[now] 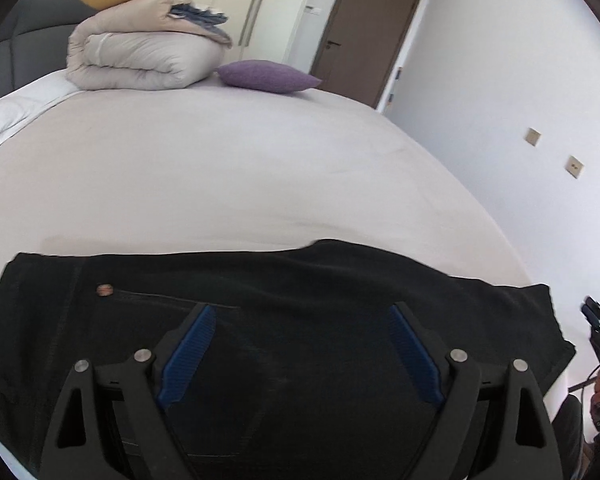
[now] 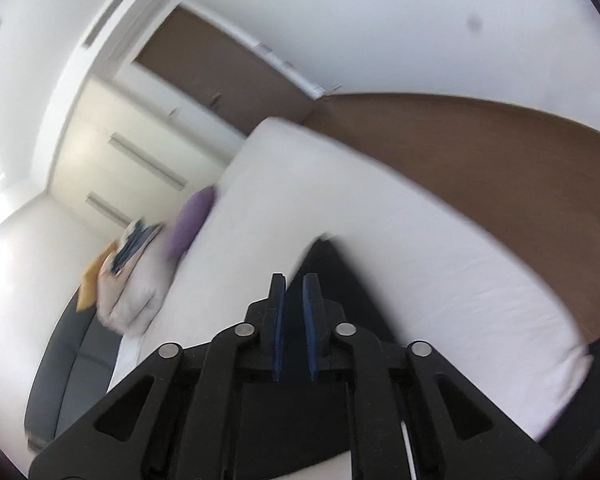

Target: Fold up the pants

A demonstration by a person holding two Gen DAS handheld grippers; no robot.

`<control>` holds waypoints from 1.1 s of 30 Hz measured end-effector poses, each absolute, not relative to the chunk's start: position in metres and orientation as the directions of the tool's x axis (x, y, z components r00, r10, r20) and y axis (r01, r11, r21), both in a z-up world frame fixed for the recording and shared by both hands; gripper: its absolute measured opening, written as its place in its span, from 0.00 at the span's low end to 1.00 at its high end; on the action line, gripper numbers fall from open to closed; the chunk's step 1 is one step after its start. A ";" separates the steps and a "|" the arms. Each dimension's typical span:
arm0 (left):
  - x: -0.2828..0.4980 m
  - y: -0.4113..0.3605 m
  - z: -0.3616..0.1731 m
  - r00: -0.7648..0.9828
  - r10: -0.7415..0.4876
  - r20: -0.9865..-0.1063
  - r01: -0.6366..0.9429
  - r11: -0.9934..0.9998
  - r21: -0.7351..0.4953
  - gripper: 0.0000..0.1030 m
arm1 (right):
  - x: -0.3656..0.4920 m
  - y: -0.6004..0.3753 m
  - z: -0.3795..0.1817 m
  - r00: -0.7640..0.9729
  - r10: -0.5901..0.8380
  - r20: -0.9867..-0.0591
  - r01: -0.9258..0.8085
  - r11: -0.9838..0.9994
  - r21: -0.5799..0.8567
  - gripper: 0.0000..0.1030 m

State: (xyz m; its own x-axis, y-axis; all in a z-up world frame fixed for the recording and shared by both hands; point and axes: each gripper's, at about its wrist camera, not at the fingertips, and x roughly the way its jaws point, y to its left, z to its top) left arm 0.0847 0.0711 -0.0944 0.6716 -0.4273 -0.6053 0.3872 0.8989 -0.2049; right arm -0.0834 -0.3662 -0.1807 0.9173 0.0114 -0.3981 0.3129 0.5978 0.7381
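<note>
- While the left tongs [image 1: 302,344] hang spread wide and empty just above the pants [image 1: 260,320], nothing is gripped on this side.
- Black pants lie across the near edge of the bed [image 1: 220,168], already doubled into one long strip by the look of it, waist button to the left.
- Right tongs [image 2: 294,304] nearly closed, a thin gap between the pads, nothing visibly caught; that view is blurred and tilted.
- My read: between folds, cloth let go.
- Next move calls for both tongs to pinch one end's corners and carry it over.
- Farther back: duvet [image 1: 140,56], purple pillow [image 1: 268,76], door [image 1: 364,32].
</note>
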 end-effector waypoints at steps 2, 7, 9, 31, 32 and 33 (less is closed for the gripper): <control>0.080 0.041 -0.103 0.625 -0.475 -0.620 0.443 0.869 -0.219 0.87 | -0.035 -0.311 -0.182 0.892 0.194 -0.408 0.189 0.659 0.728 0.29; 0.079 0.013 -0.159 0.527 -0.416 -0.741 0.463 0.872 -0.161 0.86 | 0.019 -0.252 -0.238 0.747 0.409 -0.524 0.136 0.678 0.722 0.45; 0.068 0.023 -0.163 0.558 -0.432 -0.709 0.479 0.865 -0.150 0.87 | 0.010 -0.276 -0.257 0.757 0.384 -0.528 0.174 0.660 0.731 0.26; 0.014 0.041 -0.126 0.585 -0.550 -0.597 0.454 0.831 -0.321 0.87 | -0.125 -0.487 -0.252 0.873 -0.015 -0.487 0.464 0.332 0.821 0.64; 0.012 0.037 -0.127 0.577 -0.554 -0.600 0.462 0.827 -0.320 0.87 | -0.119 -0.476 -0.258 0.887 -0.024 -0.460 0.446 0.295 0.845 0.64; 0.010 0.033 -0.127 0.570 -0.558 -0.603 0.464 0.824 -0.324 0.87 | -0.111 -0.465 -0.259 0.896 -0.032 -0.443 0.434 0.278 0.857 0.64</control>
State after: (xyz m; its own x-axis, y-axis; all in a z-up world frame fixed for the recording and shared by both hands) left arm 0.0103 0.0333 -0.1272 0.5703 -0.5582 -0.6026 0.4643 0.8242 -0.3241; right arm -0.1111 -0.4652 -0.2590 0.8957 -0.0325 -0.4434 0.4342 0.2785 0.8567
